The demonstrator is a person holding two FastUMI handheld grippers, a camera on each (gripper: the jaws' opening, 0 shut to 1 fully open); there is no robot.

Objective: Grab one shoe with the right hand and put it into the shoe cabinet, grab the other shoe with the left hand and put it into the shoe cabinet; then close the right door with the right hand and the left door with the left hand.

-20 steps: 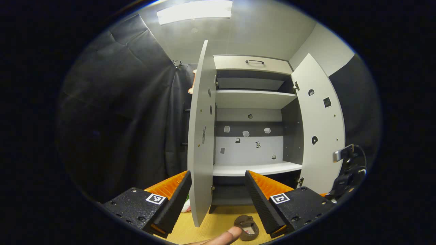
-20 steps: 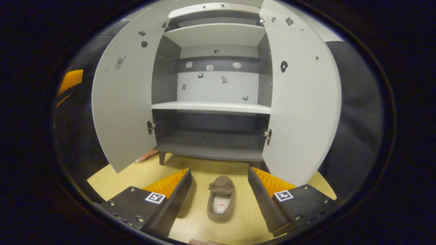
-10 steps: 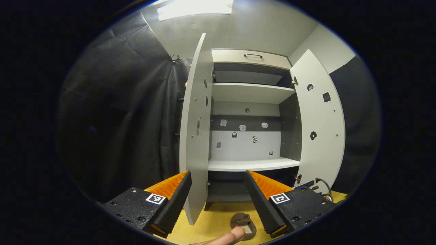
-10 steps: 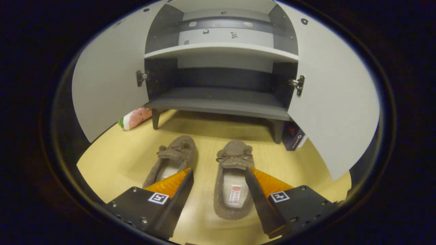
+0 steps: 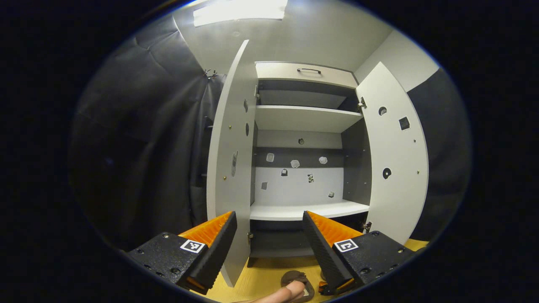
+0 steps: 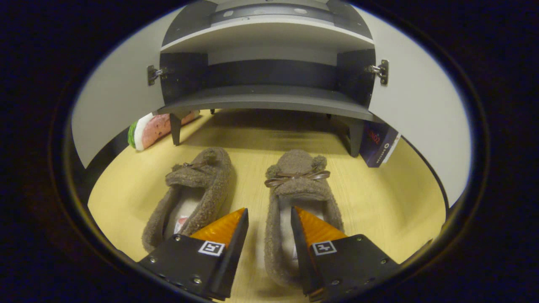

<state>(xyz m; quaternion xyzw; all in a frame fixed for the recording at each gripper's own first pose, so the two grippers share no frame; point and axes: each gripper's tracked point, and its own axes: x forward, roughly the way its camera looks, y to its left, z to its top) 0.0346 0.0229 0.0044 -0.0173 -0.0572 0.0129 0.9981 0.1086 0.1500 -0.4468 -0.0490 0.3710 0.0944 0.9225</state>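
Straddling the left wall of the right slipper (image 6: pixel 294 185), your right gripper (image 6: pixel 269 219) has its jaws narrowed but not visibly pressing on it. The left slipper (image 6: pixel 196 189) lies just beside it on the wooden floor (image 6: pixel 379 198), before the open shoe cabinet (image 6: pixel 269 99). The insole labels are too blurred to read. Your left gripper (image 5: pixel 269 235) hangs wide open, empty, facing the shelves.

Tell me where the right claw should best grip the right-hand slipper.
Probably the side wall of the right slipper beside its open heel, coming from above: one finger inside, one outside. The right claw already straddles that wall; the bowed toe is bulkier.
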